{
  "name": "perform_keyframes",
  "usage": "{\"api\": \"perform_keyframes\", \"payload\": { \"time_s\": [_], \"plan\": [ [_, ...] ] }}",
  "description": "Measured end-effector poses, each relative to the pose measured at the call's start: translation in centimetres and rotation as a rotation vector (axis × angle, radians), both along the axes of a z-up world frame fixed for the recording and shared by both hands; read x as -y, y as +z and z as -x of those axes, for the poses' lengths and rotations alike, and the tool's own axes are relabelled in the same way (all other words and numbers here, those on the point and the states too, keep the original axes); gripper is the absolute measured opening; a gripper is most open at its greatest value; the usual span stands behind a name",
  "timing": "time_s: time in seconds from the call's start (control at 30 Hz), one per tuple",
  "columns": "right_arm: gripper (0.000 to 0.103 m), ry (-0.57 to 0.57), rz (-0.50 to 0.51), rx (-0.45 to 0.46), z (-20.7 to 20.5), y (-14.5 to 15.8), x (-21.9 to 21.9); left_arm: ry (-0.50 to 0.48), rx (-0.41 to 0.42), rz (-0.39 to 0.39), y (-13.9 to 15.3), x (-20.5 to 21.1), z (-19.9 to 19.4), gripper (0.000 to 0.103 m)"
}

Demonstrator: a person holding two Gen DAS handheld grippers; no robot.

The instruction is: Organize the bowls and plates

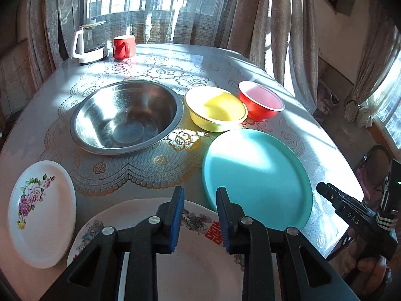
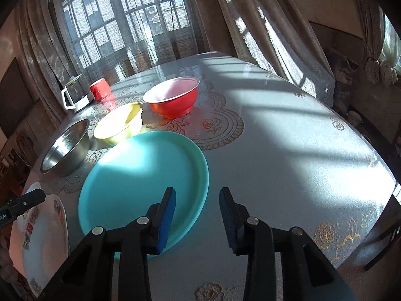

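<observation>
The left gripper is hovering low centre, jaws spread apart and holding nothing, above the white oval platter with red emblem. The right gripper is gaping equally wide, empty, its left finger hanging over the round turquoise plastic plate. Steel bowl, yellow bowl and red bowl are lining up mid-frame; a floral white plate is sitting lower left.

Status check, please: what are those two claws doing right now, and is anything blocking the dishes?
Left gripper open, empty, over the patterned plate. Right gripper open, empty, at the teal plate. Nothing stacked yet. No obstruction seen.
</observation>
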State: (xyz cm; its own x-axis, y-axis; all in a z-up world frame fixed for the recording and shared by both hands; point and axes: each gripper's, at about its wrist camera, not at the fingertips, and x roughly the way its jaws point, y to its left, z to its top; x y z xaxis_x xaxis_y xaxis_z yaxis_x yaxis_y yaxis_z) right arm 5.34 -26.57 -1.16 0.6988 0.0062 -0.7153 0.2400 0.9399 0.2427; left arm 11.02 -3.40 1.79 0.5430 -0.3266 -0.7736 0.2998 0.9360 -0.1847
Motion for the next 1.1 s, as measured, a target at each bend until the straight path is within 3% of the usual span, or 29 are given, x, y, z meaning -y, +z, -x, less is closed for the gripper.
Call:
{"api": "perform_keyframes", "payload": {
  "time_s": [0.2, 0.33, 0.53, 0.63, 1.1],
  "plan": [
    [0.034, 0.021, -0.064, -0.044, -1.2, -1.4, 0.7, -0.063, -0.048, -0.067, -1.6, 2.8, -3.2, 0.027],
    [0.034, 0.062, -0.042, -0.063, -2.0, -1.9, 0.0, -0.107, -0.073, -0.103, -2.9, 4.0, -4.6, 0.026],
    [0.012, 0.070, 0.038, -0.068, -2.5, -2.4, -0.3, -0.161, -0.125, -0.140, -4.4, 5.6, -5.7, 0.015],
    [0.011, 0.077, 0.019, -0.068, -2.6, -2.4, 0.1, -0.187, -0.119, -0.153, -4.8, 6.2, -5.9, 0.014],
    [0.011, -0.024, 0.085, -0.079, -3.4, -2.0, 2.2, -0.228, -0.132, -0.102, -5.2, 9.7, -6.4, 0.014]
  ]
}}
